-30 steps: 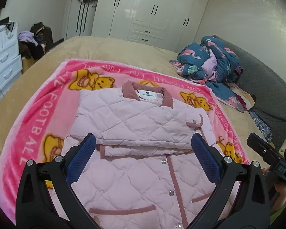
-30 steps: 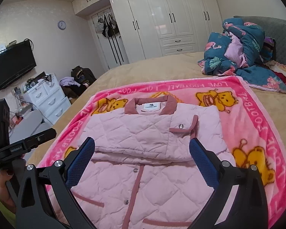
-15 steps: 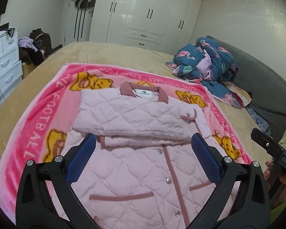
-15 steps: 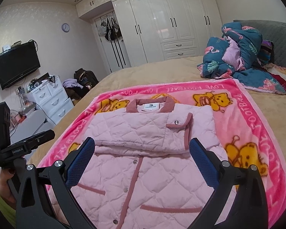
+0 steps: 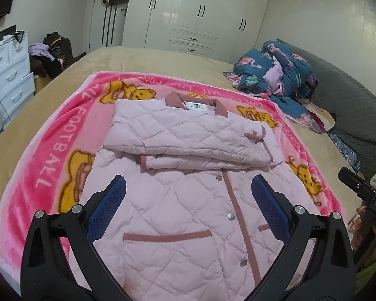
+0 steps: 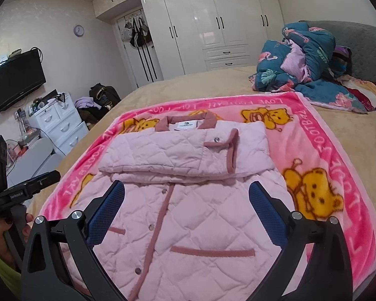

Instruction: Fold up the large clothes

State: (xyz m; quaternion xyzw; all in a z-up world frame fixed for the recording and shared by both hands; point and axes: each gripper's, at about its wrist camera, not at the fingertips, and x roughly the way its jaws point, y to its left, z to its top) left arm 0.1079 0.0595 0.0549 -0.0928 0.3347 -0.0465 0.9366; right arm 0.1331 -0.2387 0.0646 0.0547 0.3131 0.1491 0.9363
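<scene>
We are in a bedroom with white wardrobes (image 6: 220,25) along the far wall, a wall-mounted television (image 6: 15,79) and a white chest of drawers (image 6: 60,123) off to one side. Before us lies a wide bed under a tan cover (image 5: 148,60), and a grey headboard (image 5: 348,95) runs along its right edge. A pink blanket (image 5: 57,150) printed with yellow bears and the word FOOTBALL is spread flat across the near half of the bed. Near the headboard, at the blanket's far right corner, a crumpled teal quilt with flamingos (image 6: 298,60) sits in a heap.

On the middle of the blanket rests the pale pink quilted jacket (image 5: 193,200), front side up, its collar (image 5: 195,101) toward the far edge of the bed and its hem toward us. Both sleeves (image 5: 188,138) are folded across the chest, one stacked on the other, with a dusty-rose cuff (image 6: 229,150) pointing toward the hem. A dusty-rose placket with snap buttons (image 5: 238,215) runs down the body, and pocket trims (image 6: 213,252) sit on either side of it.

Our left gripper (image 5: 188,195) hovers above the lower jacket, its blue-padded fingers (image 5: 107,208) spread wide and holding nothing. Our right gripper (image 6: 186,197) hovers likewise above the hem area, its fingers (image 6: 268,210) parted and empty. In the right wrist view we see a hand (image 6: 5,230) gripping the left gripper's handle.
</scene>
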